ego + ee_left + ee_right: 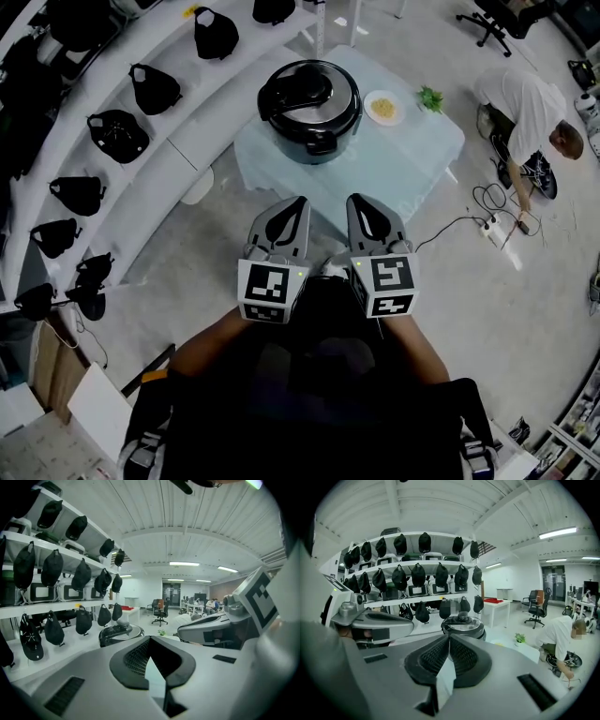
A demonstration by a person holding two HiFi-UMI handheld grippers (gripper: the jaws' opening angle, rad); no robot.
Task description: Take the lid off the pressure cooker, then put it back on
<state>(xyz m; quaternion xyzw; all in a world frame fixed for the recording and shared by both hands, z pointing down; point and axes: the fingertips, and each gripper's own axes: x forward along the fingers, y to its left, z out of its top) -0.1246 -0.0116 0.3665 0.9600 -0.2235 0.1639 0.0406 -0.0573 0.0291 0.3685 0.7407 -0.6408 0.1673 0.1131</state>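
The pressure cooker (309,111) stands on a small table (412,155) with a pale cloth, its black lid (302,91) seated on top. Both grippers hover side by side short of the table's near edge, apart from the cooker and pointing toward it. My left gripper (299,201) is shut with nothing in it. My right gripper (357,198) is shut and empty too. The cooker (121,633) shows ahead and left over the shut jaws in the left gripper view. In the right gripper view the cooker (463,625) stands just beyond the jaw tips (449,637).
A plate of food (382,107) and a small green plant (430,97) sit right of the cooker. Curved white shelves (155,178) hung with black bags run along the left. A person (525,117) crouches at the right by a power strip (502,230) and cables.
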